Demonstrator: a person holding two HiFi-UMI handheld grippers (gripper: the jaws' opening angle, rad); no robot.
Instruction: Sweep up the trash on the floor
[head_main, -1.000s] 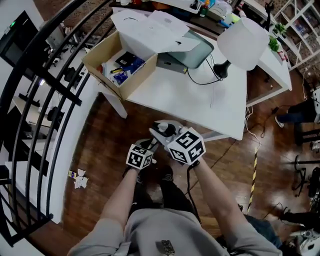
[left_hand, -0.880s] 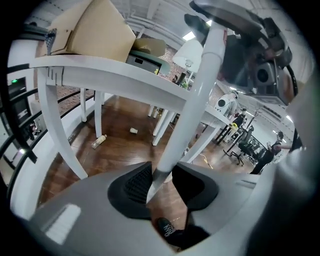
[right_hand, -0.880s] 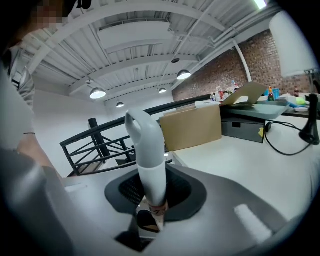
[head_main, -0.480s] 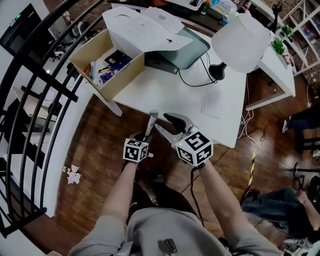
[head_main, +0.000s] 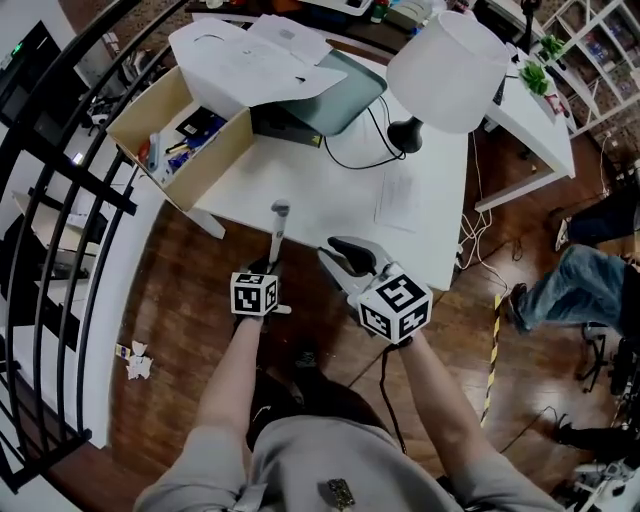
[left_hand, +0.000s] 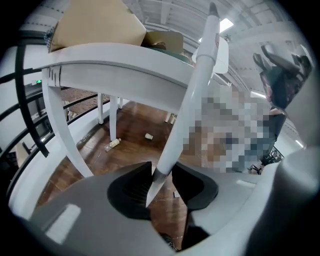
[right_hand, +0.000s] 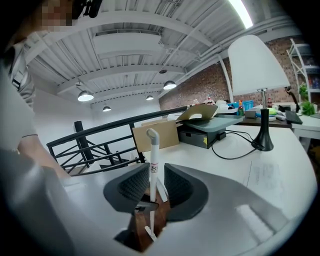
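Meanwhile, beside the white table (head_main: 330, 190), a person readies a long-handled sweeping tool. The left gripper (head_main: 267, 268) is clamped on the white handle (head_main: 278, 228), pads pressing both sides of the tube low down, its capped top tilting up over the table's edge. The right gripper (head_main: 350, 258), just beside it, holds nothing. Its jaws have just been closing and stand partly apart, lined up with the handle in the right gripper view but with the pads off it. The tool's working end is out of sight.

The trash waits on the wooden floor (head_main: 190, 290): crumpled paper scraps (head_main: 135, 360) by the railing (head_main: 60, 250) to the person's left, well apart from both grippers, and more litter (left_hand: 112, 144) under the table.

The handle looks light, stiff and smooth, likely to twist in a single grip, so a second hold higher up the tube should steady it. The scraps look featherweight, apt to skitter under a hard stroke.
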